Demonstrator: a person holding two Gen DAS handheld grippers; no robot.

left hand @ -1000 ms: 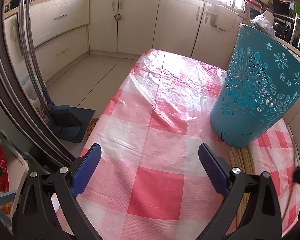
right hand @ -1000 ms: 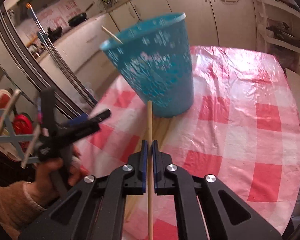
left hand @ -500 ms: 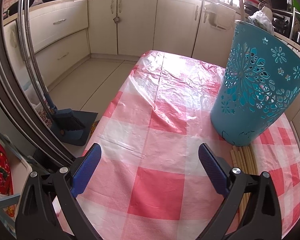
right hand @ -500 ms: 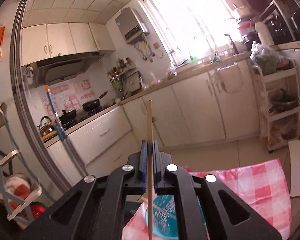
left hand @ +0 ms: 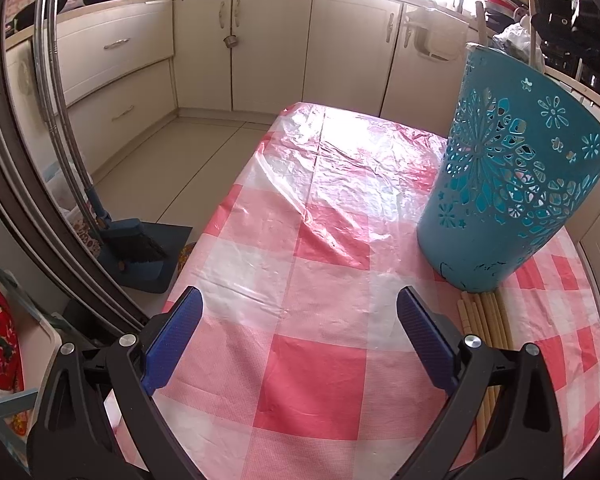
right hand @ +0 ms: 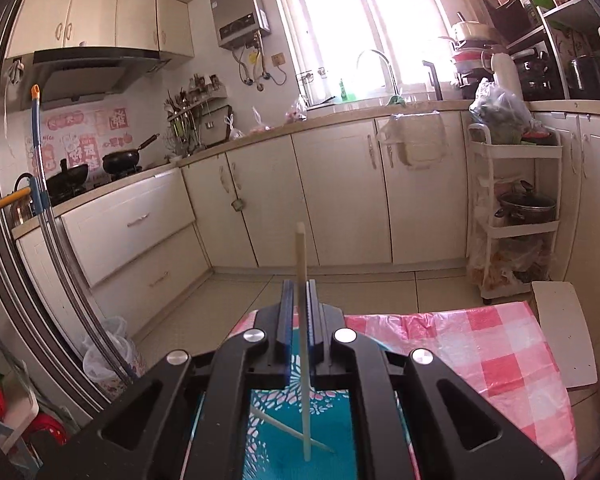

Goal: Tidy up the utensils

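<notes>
A teal cut-out basket [left hand: 508,184] stands on the pink checked tablecloth [left hand: 312,288] at the right. Several wooden chopsticks [left hand: 486,320] lie on the cloth in front of its base. My left gripper [left hand: 300,320] is open and empty, low over the cloth to the left of the basket. My right gripper [right hand: 300,304] is shut on one chopstick [right hand: 301,256] held upright right above the basket's inside [right hand: 300,448]. The chopstick's lower end reaches into the basket, where another chopstick [right hand: 288,428] lies.
A broom and dustpan [left hand: 136,244] stand on the floor left of the table. Kitchen cabinets [left hand: 268,44] line the far wall. A white trolley rack [right hand: 516,216] stands at the right. The table's left edge is close to my left gripper.
My right gripper has lifted the chopstick off the table, turned it upright and lowered its end into the basket. My left gripper has hardly moved.
</notes>
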